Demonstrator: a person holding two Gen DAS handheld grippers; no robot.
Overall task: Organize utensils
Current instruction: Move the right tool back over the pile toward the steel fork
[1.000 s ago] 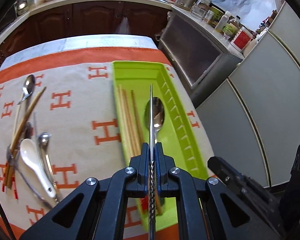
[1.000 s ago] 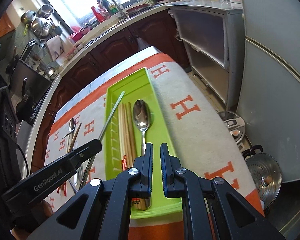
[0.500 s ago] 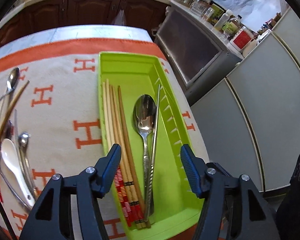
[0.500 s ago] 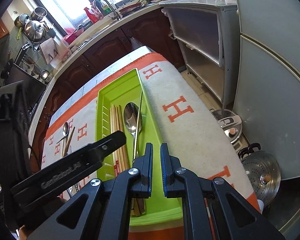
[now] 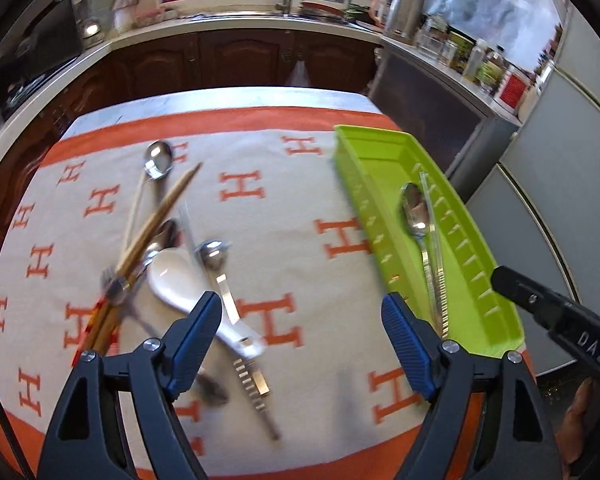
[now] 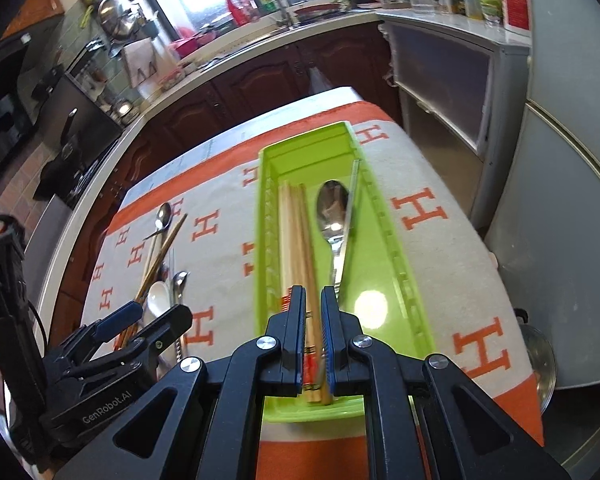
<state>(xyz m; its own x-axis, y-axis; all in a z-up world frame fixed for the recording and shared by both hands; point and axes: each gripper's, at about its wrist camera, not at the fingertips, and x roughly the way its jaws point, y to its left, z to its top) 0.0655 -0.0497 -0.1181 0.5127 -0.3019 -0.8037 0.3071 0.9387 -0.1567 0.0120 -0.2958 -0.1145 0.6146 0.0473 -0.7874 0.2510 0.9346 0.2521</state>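
A green tray [image 6: 396,264] lies on the right of the cloth; it also shows in the left wrist view [image 5: 472,256]. It holds wooden chopsticks [image 6: 296,236], a steel spoon [image 6: 332,216] and a metal chopstick [image 6: 350,216]. A pile of loose utensils lies to the left: a white ceramic spoon [image 5: 188,284], steel spoons [image 5: 158,160], wooden chopsticks [image 5: 156,220]. My left gripper [image 5: 302,340] is open and empty above the cloth, near the white spoon. My right gripper [image 6: 312,336] is nearly shut and empty over the tray's near end.
The table carries a beige cloth with orange H marks [image 5: 284,216]. A kitchen counter and dark cabinets [image 5: 220,56] stand behind. A grey cabinet [image 6: 452,92] and fridge [image 6: 572,200] stand to the right. A steel pot [image 6: 540,364] sits on the floor.
My left gripper opened, let the metal chopstick go into the tray beside the spoon, then swung left toward the utensil pile. My right gripper stayed shut over the tray.
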